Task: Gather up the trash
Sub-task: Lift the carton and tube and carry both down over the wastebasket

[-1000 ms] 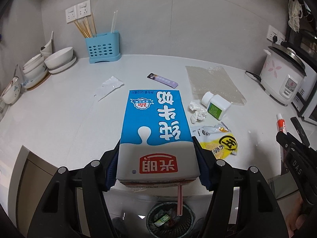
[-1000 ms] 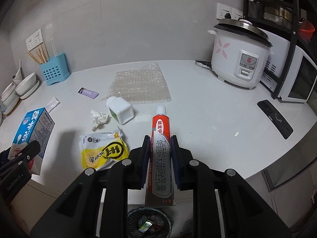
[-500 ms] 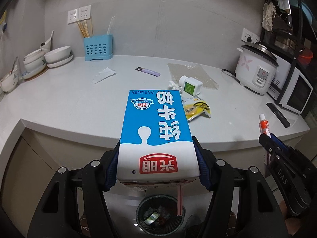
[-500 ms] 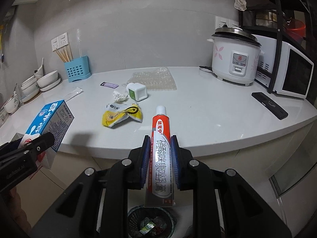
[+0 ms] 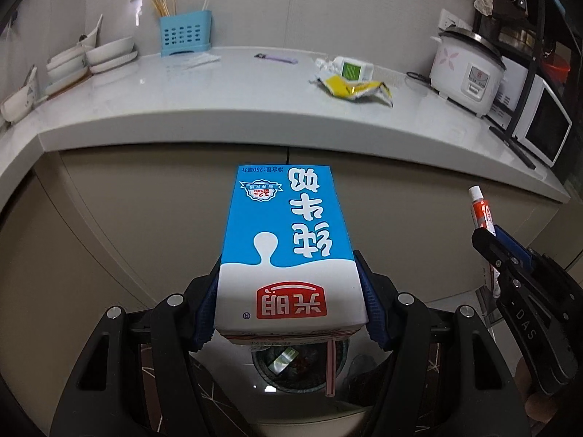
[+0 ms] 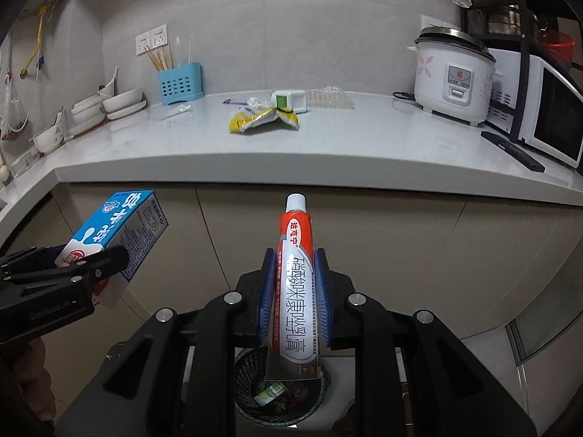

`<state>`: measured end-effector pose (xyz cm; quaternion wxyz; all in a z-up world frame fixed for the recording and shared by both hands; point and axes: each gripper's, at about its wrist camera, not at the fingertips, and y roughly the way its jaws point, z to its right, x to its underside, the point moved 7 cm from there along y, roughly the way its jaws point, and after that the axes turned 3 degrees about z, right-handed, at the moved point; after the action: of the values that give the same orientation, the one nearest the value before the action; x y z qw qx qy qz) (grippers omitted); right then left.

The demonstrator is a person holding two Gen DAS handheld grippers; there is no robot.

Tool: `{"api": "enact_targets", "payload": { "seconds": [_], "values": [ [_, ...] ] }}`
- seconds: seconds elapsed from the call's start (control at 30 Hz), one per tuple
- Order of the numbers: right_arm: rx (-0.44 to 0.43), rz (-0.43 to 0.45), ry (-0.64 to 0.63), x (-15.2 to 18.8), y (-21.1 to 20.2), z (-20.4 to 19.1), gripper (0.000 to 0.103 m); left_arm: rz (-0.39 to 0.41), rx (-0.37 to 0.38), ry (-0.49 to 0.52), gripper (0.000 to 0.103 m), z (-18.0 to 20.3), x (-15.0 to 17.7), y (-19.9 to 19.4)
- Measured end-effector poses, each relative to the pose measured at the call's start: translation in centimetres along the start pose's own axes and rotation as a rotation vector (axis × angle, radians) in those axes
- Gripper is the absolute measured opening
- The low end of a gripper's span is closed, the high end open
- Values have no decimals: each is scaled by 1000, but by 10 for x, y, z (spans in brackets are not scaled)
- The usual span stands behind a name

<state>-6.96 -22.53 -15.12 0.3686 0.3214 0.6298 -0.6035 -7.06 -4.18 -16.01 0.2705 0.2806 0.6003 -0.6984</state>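
— Holding what, on the left?
— Clamped on a blue-and-white milk carton [image 5: 288, 251], left gripper [image 5: 289, 304] with blue pads pressed to both sides, pink straw [image 5: 331, 367] hanging from the near end.
— And the right?
— Pinched on an ointment tube [image 6: 297, 284], right gripper [image 6: 294, 291] closed against its sides, white cap pointing away, flat crimped end toward the camera.
— Where, relative to the counter?
— Both in front of the cabinet doors [image 6: 382, 255], below the edge of the white countertop [image 5: 218, 109]. Directly beneath each: a dark mesh trash bin [image 6: 251, 382] on the floor, some wrappers already inside.
— Still up on the counter?
— Crumpled yellow snack bag [image 6: 255, 121], small white bottle with green label [image 6: 289, 101] just behind it, crumpled tissue [image 6: 255, 102] beside that, purple wrapper [image 5: 275, 59], clear plastic wrapper [image 5: 198, 61] near the blue utensil holder [image 5: 185, 33], sheet of bubble wrap [image 6: 329, 97].
— Anything else around?
— Rice cooker [image 6: 453, 76] and microwave [image 6: 546, 109] at right, stacked bowls [image 5: 105, 54] at left.
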Motion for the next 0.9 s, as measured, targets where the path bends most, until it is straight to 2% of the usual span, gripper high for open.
{"api": "enact_targets", "payload": {
  "seconds": [0.23,0.37,0.5,0.63,0.77,0.9],
  "values": [
    [-32,-170,22,74,56,-8,20,-97,5,-10,63,-16,59,72],
    [-17,-252,13,115,100,-12,20,-152,43,-10,63,-21,89,123],
    [-18,-342,0,158,146,-18,20,-222,-2,-20,63,-37,124,178],
    [-14,-480,10,203,192,-19,20,-290,-25,-28,63,-43,154,221],
    [-4,-556,-8,238,232,-18,20,-313,17,-54,63,-44,189,262],
    [23,-680,-10,284,258,-13,20,-434,16,-25,63,-45,229,301]
  ]
}}
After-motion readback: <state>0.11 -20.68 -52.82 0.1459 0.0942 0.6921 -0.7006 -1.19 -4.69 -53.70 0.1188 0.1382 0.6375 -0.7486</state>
